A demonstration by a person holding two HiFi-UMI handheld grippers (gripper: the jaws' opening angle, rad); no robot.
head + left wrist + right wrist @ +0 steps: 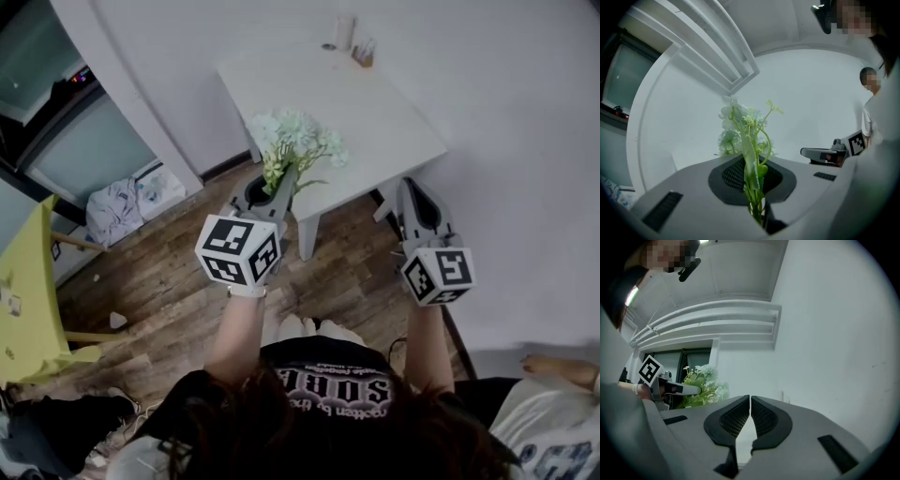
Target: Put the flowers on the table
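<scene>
A bunch of pale white-green flowers (pixel 292 142) with green stems hangs over the near corner of the white table (pixel 375 122). My left gripper (pixel 284 190) is shut on the stems. In the left gripper view the stems (pixel 753 190) stand upright, pinched between the jaws, and the blooms (pixel 740 123) rise above them. My right gripper (pixel 411 192) is held level beside the table's right near edge. Its jaws (pixel 750 400) are shut with nothing between them. From the right gripper view the flowers (pixel 704 386) show at the left.
Two small glass items (pixel 352 42) stand at the table's far edge against the white wall. A yellow piece of furniture (pixel 23 291) and a crumpled bag (pixel 114 208) are at the left on the wood floor. Another person's arm (pixel 562 370) is at the lower right.
</scene>
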